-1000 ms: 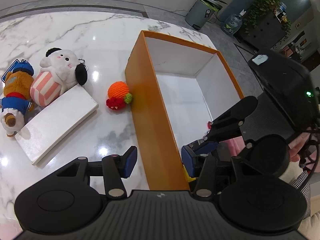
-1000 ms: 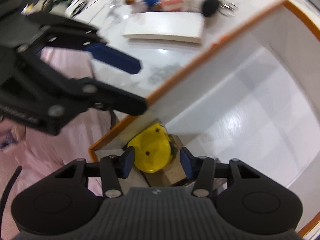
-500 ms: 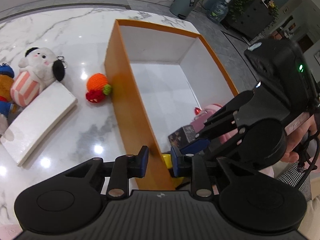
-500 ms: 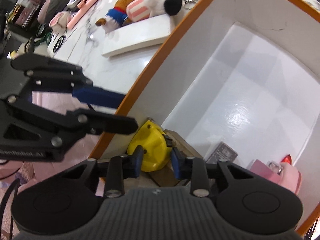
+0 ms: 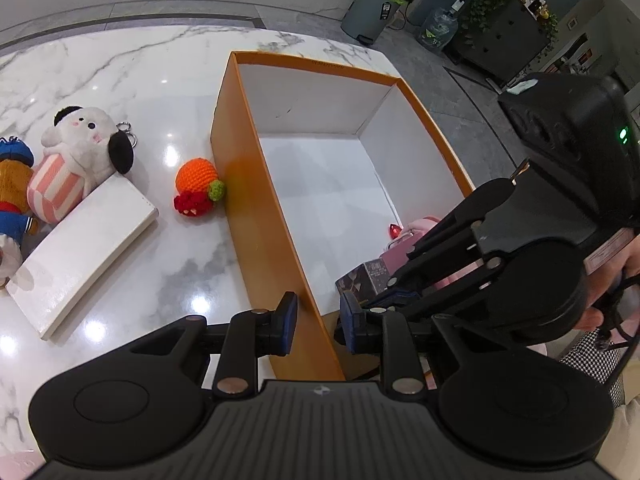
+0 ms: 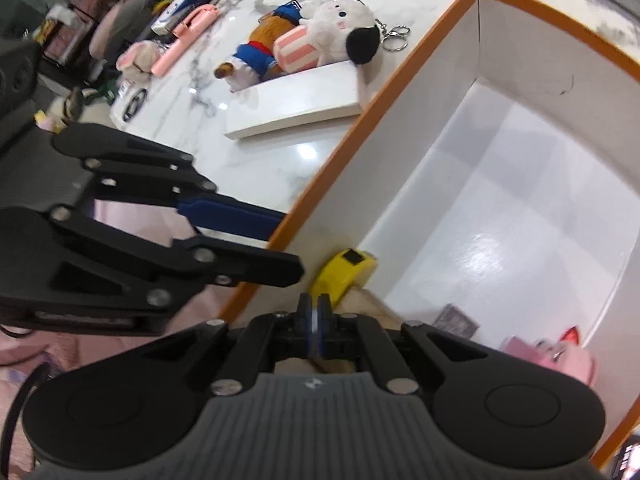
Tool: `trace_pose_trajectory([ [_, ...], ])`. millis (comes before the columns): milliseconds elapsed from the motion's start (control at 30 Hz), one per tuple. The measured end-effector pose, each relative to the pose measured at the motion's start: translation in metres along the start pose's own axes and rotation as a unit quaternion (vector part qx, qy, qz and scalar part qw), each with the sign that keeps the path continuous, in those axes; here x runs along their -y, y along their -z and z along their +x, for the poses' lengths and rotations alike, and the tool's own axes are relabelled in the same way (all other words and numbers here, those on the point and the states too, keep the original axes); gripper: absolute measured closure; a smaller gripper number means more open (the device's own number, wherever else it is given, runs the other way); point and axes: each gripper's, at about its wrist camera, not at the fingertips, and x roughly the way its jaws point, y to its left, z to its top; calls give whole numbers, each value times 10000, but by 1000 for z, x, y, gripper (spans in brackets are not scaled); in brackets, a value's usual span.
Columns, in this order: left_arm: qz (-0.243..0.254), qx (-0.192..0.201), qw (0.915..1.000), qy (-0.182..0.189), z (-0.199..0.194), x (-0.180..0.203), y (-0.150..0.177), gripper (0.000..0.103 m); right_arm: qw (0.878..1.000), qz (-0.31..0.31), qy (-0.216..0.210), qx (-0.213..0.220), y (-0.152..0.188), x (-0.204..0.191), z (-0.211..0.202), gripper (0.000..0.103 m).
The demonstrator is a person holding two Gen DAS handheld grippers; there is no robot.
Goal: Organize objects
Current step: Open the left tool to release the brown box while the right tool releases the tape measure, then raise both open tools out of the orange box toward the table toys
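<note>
An orange box with a white inside (image 5: 256, 184) stands on the marble table; it also shows in the right wrist view (image 6: 400, 76). My left gripper (image 5: 318, 322) straddles its near left wall, pads close to the wall on each side. My right gripper (image 6: 314, 320) is inside the box's near end with its pads pressed together and nothing between them. A yellow object (image 6: 346, 268) lies in the near corner just ahead of it. A dark small box (image 5: 362, 276) and a pink item (image 5: 416, 232) lie on the box floor.
Left of the box lie an orange crochet toy (image 5: 198, 186), a white flat box (image 5: 84, 244), a white dog plush (image 5: 76, 148) and a brown plush in blue (image 5: 12, 196). More clutter sits at the table's far side (image 6: 184, 32).
My right gripper let go of the yellow object, drew back and shut empty. My left gripper narrowed around the box's near wall.
</note>
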Motion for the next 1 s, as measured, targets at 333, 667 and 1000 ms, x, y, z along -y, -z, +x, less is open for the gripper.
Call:
trace_pose_trajectory([
  [333,-233,150,9996,2,-3,-10,-8,78,9977,-58,421,526,-16,15,7,93],
  [667,-383,120,9991,98,3,-21,-10,76,9987,272,243,363,-15,31,28,96],
  [1000,-392,82,9992,82,5,-21,-8,76,9997,184,83,139,-10,19,35,96],
])
